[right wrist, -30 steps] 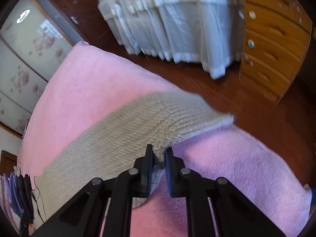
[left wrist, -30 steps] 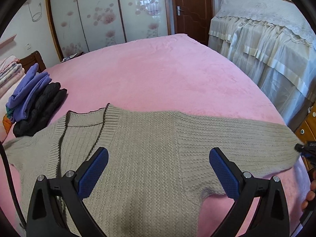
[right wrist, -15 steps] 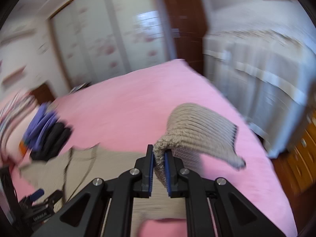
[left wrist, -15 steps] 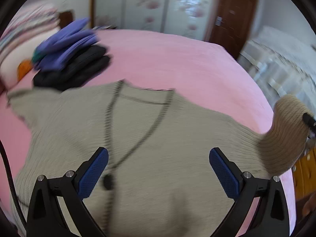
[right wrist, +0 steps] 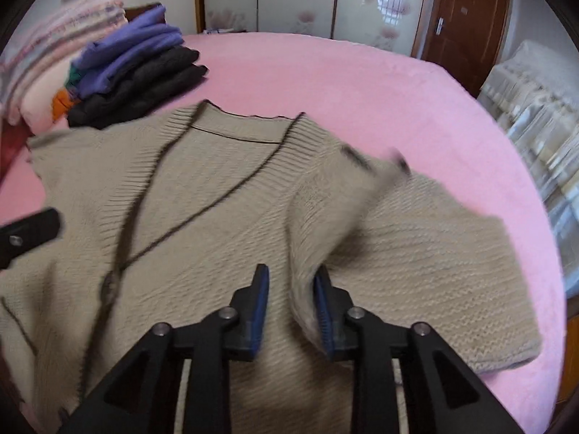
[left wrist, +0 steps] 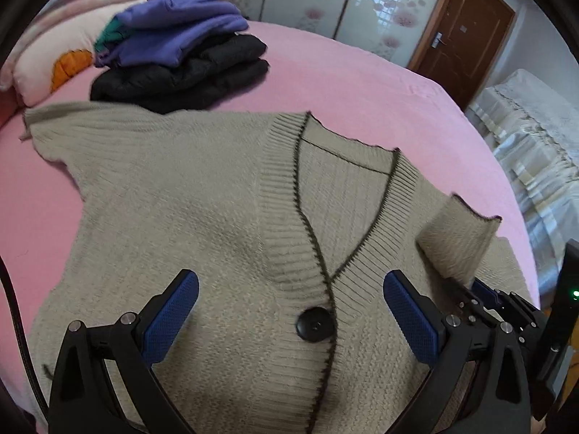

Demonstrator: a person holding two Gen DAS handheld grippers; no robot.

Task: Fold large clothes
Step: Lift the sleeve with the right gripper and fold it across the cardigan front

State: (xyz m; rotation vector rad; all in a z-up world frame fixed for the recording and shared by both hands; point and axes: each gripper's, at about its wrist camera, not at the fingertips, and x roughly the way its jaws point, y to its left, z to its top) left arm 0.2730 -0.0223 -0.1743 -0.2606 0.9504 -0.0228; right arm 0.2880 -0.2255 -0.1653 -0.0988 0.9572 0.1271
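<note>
bed: i see a pink bed cover (left wrist: 343,72) filling most of both views; it carries every garment here.
cardigan: i read the beige knit cardigan (left wrist: 217,217) lying flat, front up, across the near half of the bed, v-neck toward the far side, dark trim down the placket.
sleeve: the sleeve (right wrist: 325,224) on the right side is folded in over the cardigan body; its cuff (left wrist: 456,242) stands up just beside my right gripper.
clothes stack: folded purple and black garments (left wrist: 181,54) sit on the bed beyond the cardigan's other sleeve, next to a striped pillow (left wrist: 54,29).
left gripper: my left gripper (left wrist: 289,322) hangs above the cardigan chest, fingers spread wide, nothing between them.
right gripper: my right gripper (right wrist: 291,307) has its fingers parting; the sleeve fabric lies between them, against the right pad, loosely, not pinched.
button: one black button (left wrist: 314,324) sits on the placket between the left fingers.
</note>
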